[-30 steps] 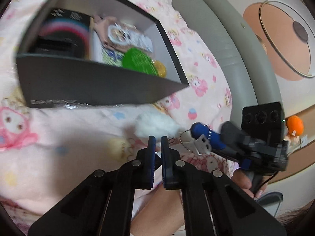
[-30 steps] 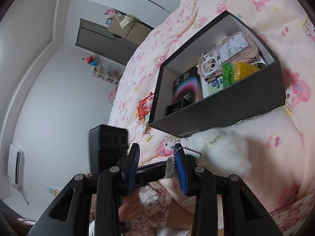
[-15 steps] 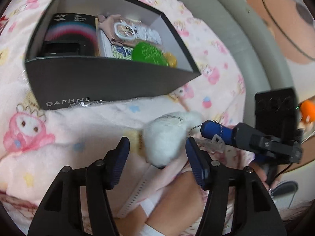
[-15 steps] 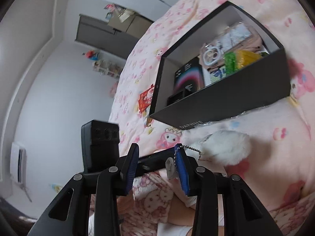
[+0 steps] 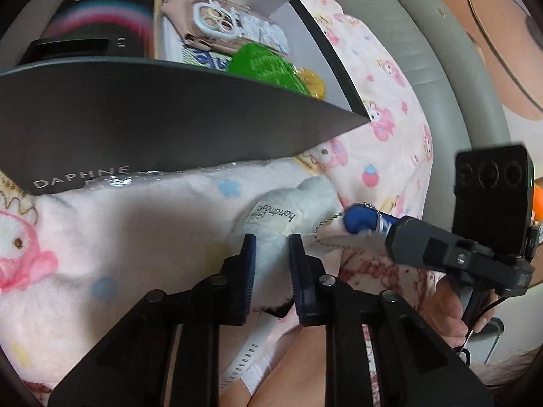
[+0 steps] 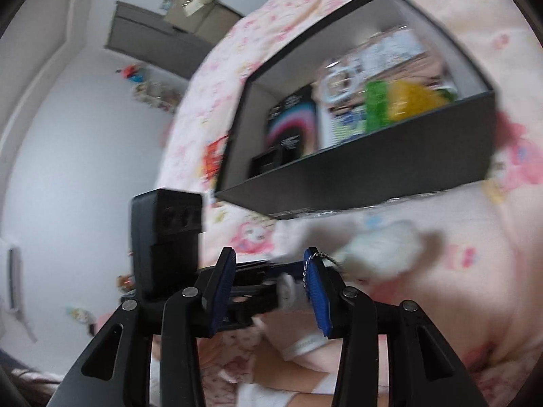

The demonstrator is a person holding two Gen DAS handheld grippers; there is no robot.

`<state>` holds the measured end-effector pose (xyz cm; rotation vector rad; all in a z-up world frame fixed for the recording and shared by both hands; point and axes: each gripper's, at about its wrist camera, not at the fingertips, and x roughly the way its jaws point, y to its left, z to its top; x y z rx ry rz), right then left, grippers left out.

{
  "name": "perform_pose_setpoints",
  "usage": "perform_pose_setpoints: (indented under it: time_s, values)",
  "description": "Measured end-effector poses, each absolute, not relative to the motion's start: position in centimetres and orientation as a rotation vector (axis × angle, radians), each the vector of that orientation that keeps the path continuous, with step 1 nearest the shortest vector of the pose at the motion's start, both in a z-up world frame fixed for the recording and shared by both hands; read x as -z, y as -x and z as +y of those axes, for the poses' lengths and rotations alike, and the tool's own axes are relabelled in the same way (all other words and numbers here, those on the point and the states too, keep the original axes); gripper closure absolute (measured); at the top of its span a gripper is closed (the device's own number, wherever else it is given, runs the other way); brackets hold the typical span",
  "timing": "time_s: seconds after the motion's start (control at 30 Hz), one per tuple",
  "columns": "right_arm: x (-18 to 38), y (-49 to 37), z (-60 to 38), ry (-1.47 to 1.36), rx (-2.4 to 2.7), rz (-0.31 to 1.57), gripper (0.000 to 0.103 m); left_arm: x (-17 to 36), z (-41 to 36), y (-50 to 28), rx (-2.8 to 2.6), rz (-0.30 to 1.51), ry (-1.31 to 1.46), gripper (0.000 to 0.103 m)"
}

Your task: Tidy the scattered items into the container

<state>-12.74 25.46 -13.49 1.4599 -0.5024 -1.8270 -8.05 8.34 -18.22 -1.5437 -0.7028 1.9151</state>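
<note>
A white plush keychain (image 5: 288,210) with a "handmade" label lies on the pink blanket just in front of the black box (image 5: 169,118). My left gripper (image 5: 271,254) is closing, its blue pads pressing into the plush from both sides. The ball chain runs from the plush to the blue fingertip (image 5: 358,220) of my right gripper. In the right wrist view, my right gripper (image 6: 269,256) is opening; the chain (image 6: 322,256) drapes over its right finger, unpinched. The plush (image 6: 380,251) is blurred beyond it. The box (image 6: 373,176) holds a phone case, green and yellow packets and a dark carton.
The pink cartoon blanket (image 5: 85,237) covers the bed. A grey padded bed edge (image 5: 441,61) runs behind on the right. A white perforated strap (image 5: 244,356) lies below my left fingers. A hand (image 5: 448,312) holds the right gripper. A red packet (image 6: 212,156) lies left of the box.
My left gripper went from shut to wide open, sank around the plush, then closed onto it. The right jaws widened a little, with the chain still on one finger.
</note>
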Motion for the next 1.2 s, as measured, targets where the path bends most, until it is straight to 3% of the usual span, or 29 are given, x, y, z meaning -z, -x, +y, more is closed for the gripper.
perform_pose_setpoints:
  time_s: [0.2, 0.53, 0.67, 0.93, 0.97, 1.0, 1.2]
  values:
    - [12.0, 10.6, 28.1, -1.480, 2.095, -0.271, 0.064, 18.8, 6.8, 8.3, -1.986, -0.724, 1.564, 0.087]
    - [15.6, 12.9, 24.1, -1.556, 2.009, -0.209, 0.064, 19.6, 5.2, 8.3, -2.017, -0.769, 1.600, 0.087]
    - [17.5, 14.1, 21.2, -1.593, 1.959, -0.090, 0.064, 19.5, 4.8, 8.2, -2.033, -0.769, 1.606, 0.088]
    - [16.6, 12.6, 21.7, -1.540, 1.925, -0.101, 0.084, 17.9, 3.2, 7.7, -2.039, -0.829, 1.493, 0.087]
    - [16.3, 12.4, 21.9, -1.533, 1.926, -0.105, 0.096, 17.5, 3.3, 7.6, -2.039, -0.822, 1.480, 0.087]
    - [16.1, 12.1, 22.0, -1.529, 1.922, -0.112, 0.100, 17.2, 3.4, 7.4, -2.041, -0.806, 1.466, 0.086]
    - [15.0, 10.3, 21.3, -1.491, 1.913, -0.064, 0.101, 15.0, 4.8, 7.2, -2.129, -0.626, 1.437, 0.082]
